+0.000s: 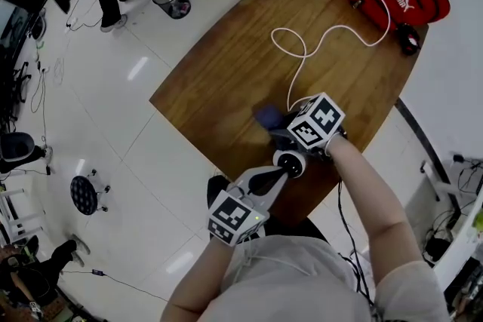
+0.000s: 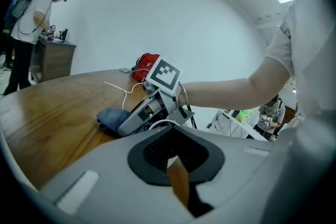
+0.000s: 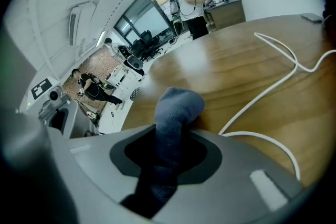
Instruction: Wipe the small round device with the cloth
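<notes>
Closest to my head camera is the pale shirt (image 1: 302, 275), and both bare forearms reach out from it over the brown wooden table (image 1: 226, 64). The small white round device with a dark centre (image 1: 290, 162) sits at the table's near edge, with its white cable (image 1: 302, 49) trailing across the table top. The left gripper (image 1: 278, 176) points up-frame at a shallow tilt, and its tips are right at the device. The right gripper (image 1: 281, 124) tips more steeply down, just beyond the device toward the table's middle. It carries the blue fleecy cloth (image 1: 266, 115), which is near the device but apart from it.

In the left gripper view, the left gripper (image 2: 174, 162) has its jaws drawn together. I cannot tell whether they pinch the device. A white arc (image 2: 164, 123) shows just past them, and it could be the device's rim or the cable. Beyond it the cloth (image 2: 111, 117) lies low over the table (image 2: 47, 113).

In the right gripper view, the right gripper (image 3: 167, 139) is clamped on the cloth (image 3: 177, 105), which bunches out past the jaws above the table (image 3: 236, 60). The cable (image 3: 268, 92) curls alongside.

I judge the cloth fetched and brought close. No wiping contact shows, so the wiping itself remains.
</notes>
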Tool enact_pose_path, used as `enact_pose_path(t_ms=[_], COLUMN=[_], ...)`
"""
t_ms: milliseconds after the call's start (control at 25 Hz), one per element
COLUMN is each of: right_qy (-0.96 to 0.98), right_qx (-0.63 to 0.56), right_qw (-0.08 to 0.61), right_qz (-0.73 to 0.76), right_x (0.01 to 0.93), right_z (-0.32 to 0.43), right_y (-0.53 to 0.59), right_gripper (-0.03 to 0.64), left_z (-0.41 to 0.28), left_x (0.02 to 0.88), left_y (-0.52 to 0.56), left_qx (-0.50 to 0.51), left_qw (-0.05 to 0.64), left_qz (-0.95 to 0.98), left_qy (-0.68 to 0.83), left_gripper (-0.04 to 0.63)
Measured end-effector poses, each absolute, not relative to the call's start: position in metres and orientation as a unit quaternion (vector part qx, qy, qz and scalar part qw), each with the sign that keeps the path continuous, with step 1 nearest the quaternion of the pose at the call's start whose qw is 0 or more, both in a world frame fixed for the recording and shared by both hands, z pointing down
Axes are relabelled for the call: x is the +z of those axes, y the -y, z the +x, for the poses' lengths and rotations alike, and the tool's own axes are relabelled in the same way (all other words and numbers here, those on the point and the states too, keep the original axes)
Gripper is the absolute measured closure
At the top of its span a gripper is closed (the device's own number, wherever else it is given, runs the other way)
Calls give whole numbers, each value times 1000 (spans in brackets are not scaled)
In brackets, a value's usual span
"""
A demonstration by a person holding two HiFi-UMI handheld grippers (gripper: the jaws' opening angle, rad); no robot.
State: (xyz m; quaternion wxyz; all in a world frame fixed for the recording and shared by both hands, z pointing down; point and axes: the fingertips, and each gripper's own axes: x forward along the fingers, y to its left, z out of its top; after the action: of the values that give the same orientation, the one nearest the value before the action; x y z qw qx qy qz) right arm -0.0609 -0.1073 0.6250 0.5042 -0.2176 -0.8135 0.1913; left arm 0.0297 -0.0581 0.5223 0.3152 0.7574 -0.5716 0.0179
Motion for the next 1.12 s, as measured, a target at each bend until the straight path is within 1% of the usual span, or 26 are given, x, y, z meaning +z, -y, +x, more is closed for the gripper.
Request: enact_pose_path(t_ms=[80, 160, 280, 480, 600, 800, 1000, 1120], right_qy=[810, 815, 839, 896, 912, 918, 935, 929], right_qx=[201, 215, 192, 168, 155, 120, 89, 104], right_qw=[504, 489, 464, 364, 331, 357, 342, 354], right_qz=[-221, -222, -208, -189, -185, -125, -41, -18], right_x=[634, 635, 618, 522, 479, 499, 504, 518], right_z=[-57, -56, -56, -46, -36, -21, -9, 0], right_y=[110, 112, 120, 113, 94, 65, 49, 28], right_gripper=[503, 503, 503, 503, 503, 503, 503, 503], left_z=[29, 28, 24, 5, -11, -32, -38, -36], left_x=[523, 525, 519, 502, 500, 499, 500, 505], left_y=[58, 57, 57, 44, 37, 33, 28, 20], left_qx=[18, 20, 13, 10, 13, 3, 7, 18], left_qw=[314, 314, 306, 293, 290, 304, 323, 334], left_qz=[757, 757, 755, 753, 754, 757, 779, 793], left_qy=[573, 573, 580, 589, 589, 579, 538, 510], left_gripper=[589, 589, 589, 589, 589, 589, 589, 589])
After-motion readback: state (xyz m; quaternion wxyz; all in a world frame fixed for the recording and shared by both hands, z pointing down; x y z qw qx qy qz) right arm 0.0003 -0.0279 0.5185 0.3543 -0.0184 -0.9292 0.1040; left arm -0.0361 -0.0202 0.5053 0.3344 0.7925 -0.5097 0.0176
